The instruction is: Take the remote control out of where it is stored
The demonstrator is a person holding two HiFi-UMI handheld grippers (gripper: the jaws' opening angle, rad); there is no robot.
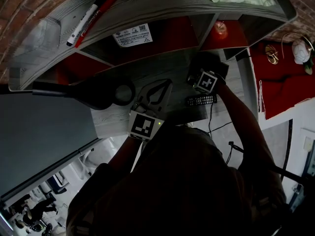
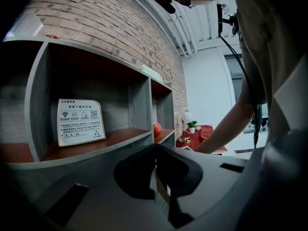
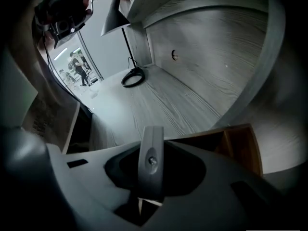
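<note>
- remote control (image 1: 201,100), black with rows of buttons, lying flat and crosswise at the near edge of the grey wooden desk (image 1: 147,70)
- sits just on the person's side of the right claw's marker cube, under the right wrist, in neither claw; cannot tell whether anything touches it
- right claw (image 3: 150,146) tipped steeply down over the desk, jaws drawn in narrow and pressed on a slim grey bar (image 3: 150,162) with a screw in its middle
- bar standing upright between the jaws; what it belongs to cannot be made out
- edge of a brown wooden compartment (image 3: 240,146) just to the right of those jaws
- left claw (image 2: 155,150) held near level, facing the shelf unit (image 2: 41,105), jaws closed together with nothing between them
- white printed card (image 2: 81,121) propped upright in the shelf's wide compartment
- small red round thing (image 1: 220,29) in the compartment further right
- two markers (image 1: 91,17) lying on the shelf top
- black lamp (image 1: 83,93) leaning over the left of the desk, its ring base (image 3: 134,77) resting on the desk top, well apart from the remote control
</note>
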